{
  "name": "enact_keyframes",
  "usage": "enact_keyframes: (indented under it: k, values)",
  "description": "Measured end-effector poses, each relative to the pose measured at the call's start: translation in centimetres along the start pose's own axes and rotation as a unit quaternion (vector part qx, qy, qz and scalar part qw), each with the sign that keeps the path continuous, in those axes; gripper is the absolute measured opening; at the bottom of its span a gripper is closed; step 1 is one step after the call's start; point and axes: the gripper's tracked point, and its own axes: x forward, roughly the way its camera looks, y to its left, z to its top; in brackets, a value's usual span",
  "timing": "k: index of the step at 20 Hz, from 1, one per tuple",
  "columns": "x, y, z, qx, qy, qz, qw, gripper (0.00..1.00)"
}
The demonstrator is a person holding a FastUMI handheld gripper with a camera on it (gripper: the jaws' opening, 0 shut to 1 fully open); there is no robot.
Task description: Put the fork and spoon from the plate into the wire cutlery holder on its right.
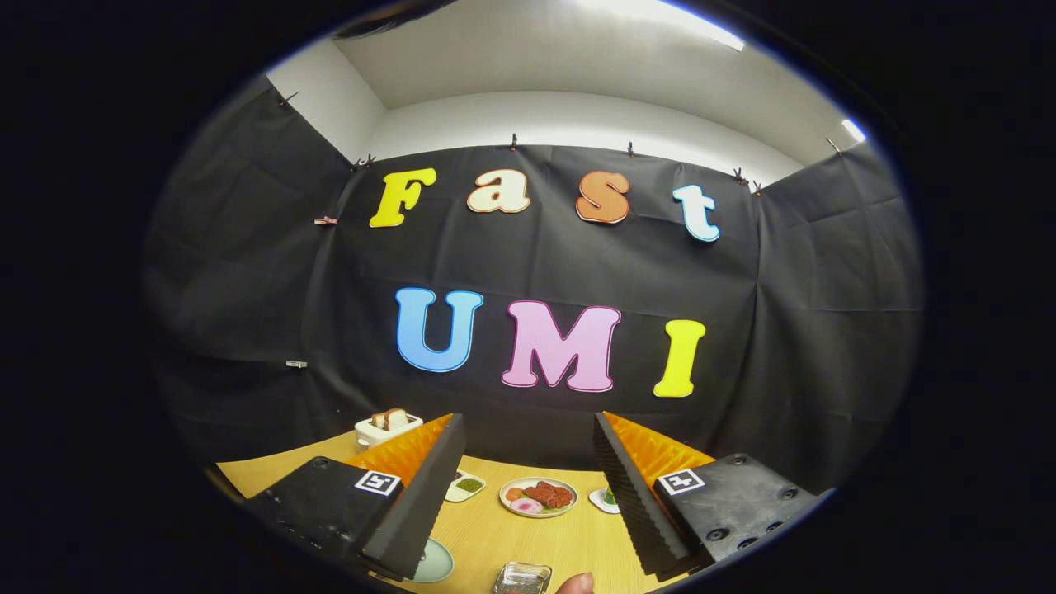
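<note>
Left to right: toaster (pixel 386 427) with bread, a pale green plate (pixel 435 562) by the left finger, a small dish (pixel 466 485), a food plate (pixel 538 497). The gripper (pixel 528 503) is held high, fingers wide apart, holding nothing. Fork, spoon and wire holder cannot be made out, so their axes cannot be told. Judgement: tilt down and locate the cutlery before closing in.

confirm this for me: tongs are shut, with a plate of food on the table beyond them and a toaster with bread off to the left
Not quite: the tongs are open, their fingers wide apart with nothing between them. The rest holds in the gripper view: the plate of food sits on the table beyond them, and the toaster with bread stands off to the left.
</note>
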Motion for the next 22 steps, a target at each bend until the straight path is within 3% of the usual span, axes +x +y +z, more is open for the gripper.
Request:
enact_keyframes:
  k: [6,11,15,19,22]
  values:
    - [-0.1,1.7,-0.4,0.001,0.007,0.009,1.000,0.97]
    - [-0.8,6.2,-6.9,0.007,0.120,0.042,0.992,0.97]
    - [-1.9,10.7,-13.7,0.031,0.223,0.085,0.971,0.97]
    - [-4.2,14.9,-22.2,0.060,0.341,0.123,0.930,0.96]
    - [-5.2,17.1,-28.0,0.067,0.412,0.125,0.900,0.95]
